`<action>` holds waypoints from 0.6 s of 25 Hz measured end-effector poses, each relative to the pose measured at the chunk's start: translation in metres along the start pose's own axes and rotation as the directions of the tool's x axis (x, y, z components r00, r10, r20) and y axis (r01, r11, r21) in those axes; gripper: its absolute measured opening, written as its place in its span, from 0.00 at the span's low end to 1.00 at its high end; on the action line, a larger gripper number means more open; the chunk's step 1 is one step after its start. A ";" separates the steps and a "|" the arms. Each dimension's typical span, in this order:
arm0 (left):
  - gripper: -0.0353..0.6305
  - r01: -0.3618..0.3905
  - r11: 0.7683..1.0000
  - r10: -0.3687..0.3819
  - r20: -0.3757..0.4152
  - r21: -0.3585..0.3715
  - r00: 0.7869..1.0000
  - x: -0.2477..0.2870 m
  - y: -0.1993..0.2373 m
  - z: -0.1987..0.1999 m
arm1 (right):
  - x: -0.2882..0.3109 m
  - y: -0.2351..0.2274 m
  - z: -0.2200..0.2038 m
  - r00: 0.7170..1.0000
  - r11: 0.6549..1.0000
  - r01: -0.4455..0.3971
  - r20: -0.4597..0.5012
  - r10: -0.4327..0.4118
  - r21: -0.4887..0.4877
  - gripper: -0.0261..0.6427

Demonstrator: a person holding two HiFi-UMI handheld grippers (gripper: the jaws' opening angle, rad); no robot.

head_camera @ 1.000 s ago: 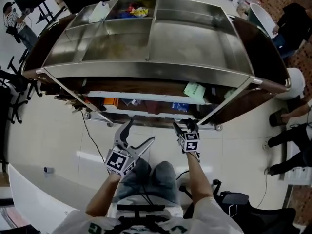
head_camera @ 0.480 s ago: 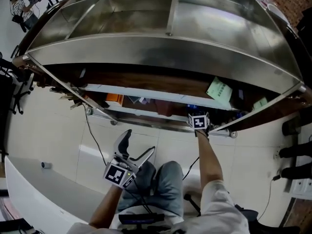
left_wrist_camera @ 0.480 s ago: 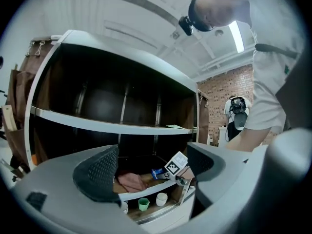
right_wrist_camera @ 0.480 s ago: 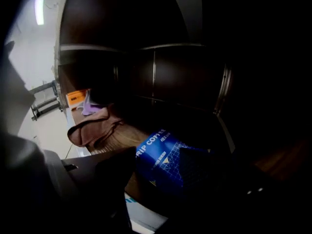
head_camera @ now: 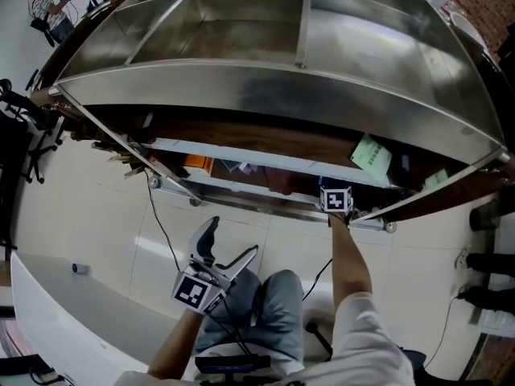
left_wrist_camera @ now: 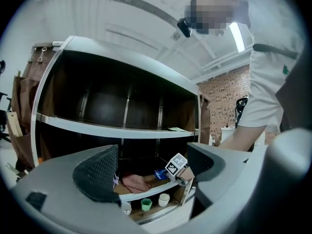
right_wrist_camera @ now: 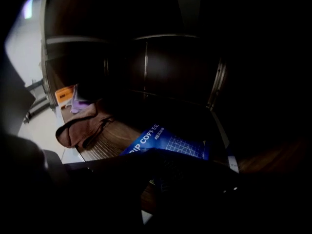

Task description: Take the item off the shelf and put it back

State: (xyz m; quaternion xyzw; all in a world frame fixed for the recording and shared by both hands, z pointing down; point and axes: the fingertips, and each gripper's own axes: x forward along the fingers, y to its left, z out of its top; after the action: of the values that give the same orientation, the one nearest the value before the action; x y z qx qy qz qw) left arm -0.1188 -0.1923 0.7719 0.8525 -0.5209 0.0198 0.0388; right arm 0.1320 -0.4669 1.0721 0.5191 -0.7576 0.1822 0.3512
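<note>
A blue coffee packet (right_wrist_camera: pixel 165 139) lies flat on a wooden shelf board (right_wrist_camera: pixel 105 147) inside a dark shelf unit. My right gripper (right_wrist_camera: pixel 163 168) reaches into that shelf level and its dark jaws are closed over the packet's near edge. In the head view only its marker cube (head_camera: pixel 336 199) shows at the shelf's front edge, with the fingertips hidden under the shelf. The left gripper view shows the same cube (left_wrist_camera: pixel 177 165) beside the blue packet (left_wrist_camera: pixel 159 174). My left gripper (head_camera: pixel 232 240) hangs open above the person's knee, holding nothing.
A brown cloth (right_wrist_camera: pixel 80 125) lies left of the packet, with an orange box (right_wrist_camera: pixel 63 94) behind it. A green cup (left_wrist_camera: pixel 146 204) and a white cup (left_wrist_camera: pixel 164 199) stand on the level below. The unit's steel top (head_camera: pixel 265 79) overhangs the shelves. A green paper slip (head_camera: pixel 371 156) lies at the right.
My right gripper went forward from in front of the unit into the shelf level, its fingers now hidden there. The head camera moved closer to the unit. The left gripper stayed low and open.
</note>
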 end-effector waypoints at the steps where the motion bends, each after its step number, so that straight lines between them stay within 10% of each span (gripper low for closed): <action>1: 0.68 -0.003 1.000 0.003 -0.005 -0.004 1.000 -0.004 -0.001 -0.001 | -0.005 -0.001 0.000 1.000 1.000 -0.007 0.019 0.006 0.027 0.06; 3: 0.68 -0.008 1.000 0.008 -0.006 -0.014 1.000 -0.008 -0.001 -0.001 | -0.012 -0.004 0.006 0.997 0.999 -0.003 0.083 -0.002 0.053 0.17; 5: 0.68 -0.008 1.000 0.008 -0.013 -0.014 1.000 -0.010 0.002 -0.001 | -0.013 -0.007 0.011 0.992 0.995 0.015 0.124 -0.027 0.099 0.69; 7: 0.68 -0.009 1.000 0.008 -0.034 -0.014 0.999 -0.014 0.001 -0.004 | -0.006 -0.006 0.004 0.994 0.989 0.032 0.101 -0.046 0.142 0.84; 11: 0.68 -0.030 0.997 0.027 -0.046 -0.065 0.999 -0.018 -0.003 0.003 | 0.004 -0.014 -0.002 0.998 0.985 0.046 0.035 -0.052 0.165 0.84; 15: 0.68 -0.043 0.997 0.040 -0.047 -0.069 0.998 -0.024 -0.005 -0.001 | 0.001 -0.021 -0.007 0.999 0.985 0.043 0.008 -0.045 0.168 0.39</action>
State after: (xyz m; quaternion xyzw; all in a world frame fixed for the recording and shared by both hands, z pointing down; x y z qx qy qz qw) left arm -0.1252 -0.1684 0.7704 0.8388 -0.5380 0.0218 0.0799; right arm 0.1531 -0.4715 1.0757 0.5645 -0.7300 0.2345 0.3058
